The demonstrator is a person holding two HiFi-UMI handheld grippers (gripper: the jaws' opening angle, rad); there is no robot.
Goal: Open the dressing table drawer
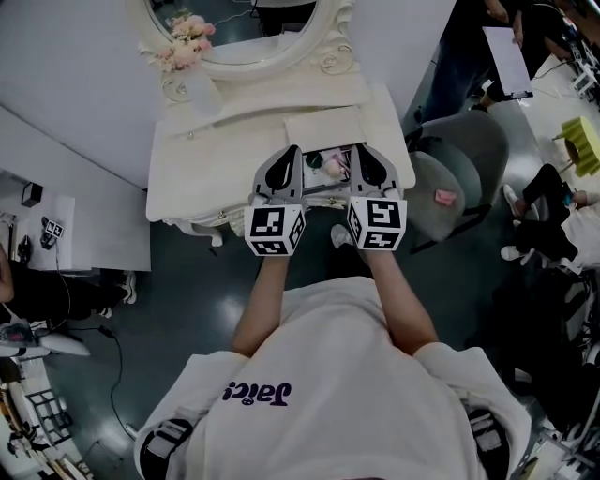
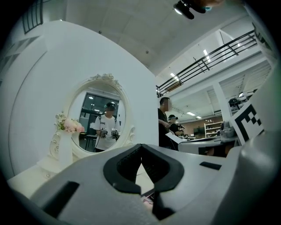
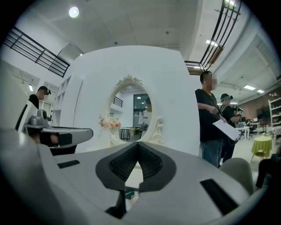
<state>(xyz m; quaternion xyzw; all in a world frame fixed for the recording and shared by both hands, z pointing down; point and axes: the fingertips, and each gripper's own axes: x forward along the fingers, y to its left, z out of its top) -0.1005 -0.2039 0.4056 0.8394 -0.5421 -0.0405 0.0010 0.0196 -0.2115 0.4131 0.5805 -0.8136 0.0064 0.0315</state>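
The white dressing table (image 1: 216, 159) stands in front of me, under its oval mirror (image 1: 248, 28). Its drawer (image 1: 323, 195) is pulled out at the middle front, and small items show inside it between my two grippers. My left gripper (image 1: 292, 150) and right gripper (image 1: 356, 150) are held side by side above the drawer, pointing level at the mirror. Both are shut with nothing between their jaws. In the left gripper view the left gripper (image 2: 141, 147) faces the mirror (image 2: 101, 118). In the right gripper view the right gripper (image 3: 138, 145) also faces the mirror (image 3: 131, 114). The drawer front is hidden behind the grippers.
A vase of pink flowers (image 1: 187, 56) stands on the table's left back corner. A grey chair (image 1: 459, 169) with a pink object (image 1: 443, 197) on its seat stands just right of the table. A person holding papers (image 3: 210, 118) stands beyond it. A white wall runs behind the table.
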